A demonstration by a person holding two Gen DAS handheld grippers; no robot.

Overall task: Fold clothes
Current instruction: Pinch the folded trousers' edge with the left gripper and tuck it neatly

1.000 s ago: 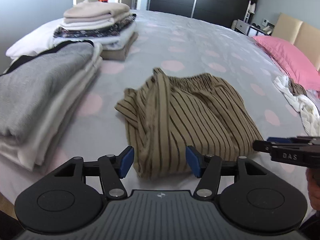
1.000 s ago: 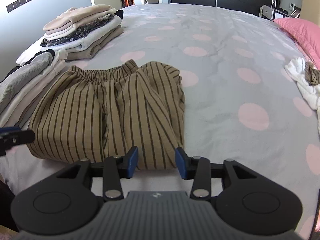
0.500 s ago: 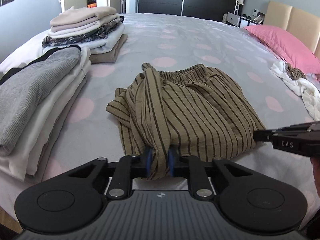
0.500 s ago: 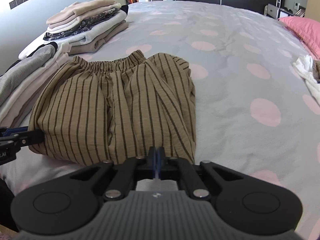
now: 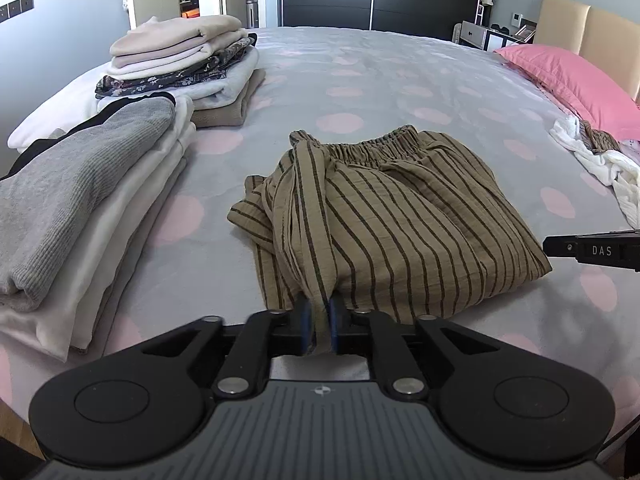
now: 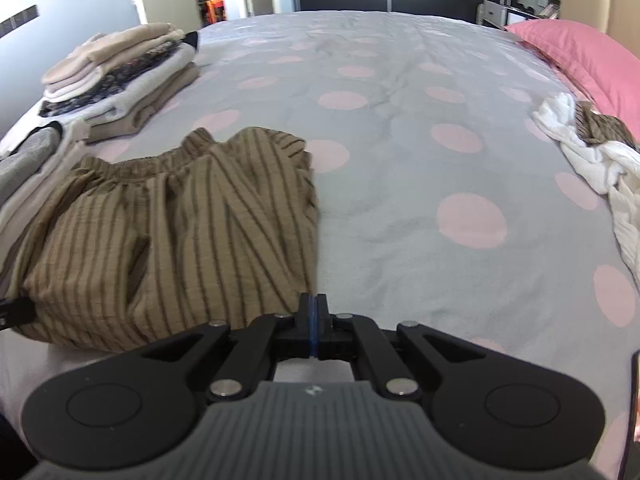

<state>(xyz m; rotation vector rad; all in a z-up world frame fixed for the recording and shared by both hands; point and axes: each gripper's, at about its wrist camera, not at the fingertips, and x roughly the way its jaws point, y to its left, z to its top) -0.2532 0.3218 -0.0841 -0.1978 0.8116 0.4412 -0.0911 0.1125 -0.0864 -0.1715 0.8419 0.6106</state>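
Observation:
Brown striped trousers (image 5: pixel 384 220) lie folded on the grey bed with pink dots (image 5: pixel 360 72); they also show in the right wrist view (image 6: pixel 168 232). My left gripper (image 5: pixel 318 322) is shut on the trousers' near left edge, with cloth pinched between its blue pads. My right gripper (image 6: pixel 313 320) is shut at the trousers' near right corner, pads pressed together; no cloth shows between them. The right gripper also shows at the right edge of the left wrist view (image 5: pixel 592 250).
Two stacks of folded clothes sit to the left: a near grey and white one (image 5: pixel 76 208) and a far beige one (image 5: pixel 184 64). A white and brown unfolded heap (image 6: pixel 592 160) lies at the right by a pink pillow (image 6: pixel 580 52).
Both grippers went from open to shut at the trousers' near edge. The left one took hold of the cloth and lifted the edge slightly. The right view has shifted and is blurred.

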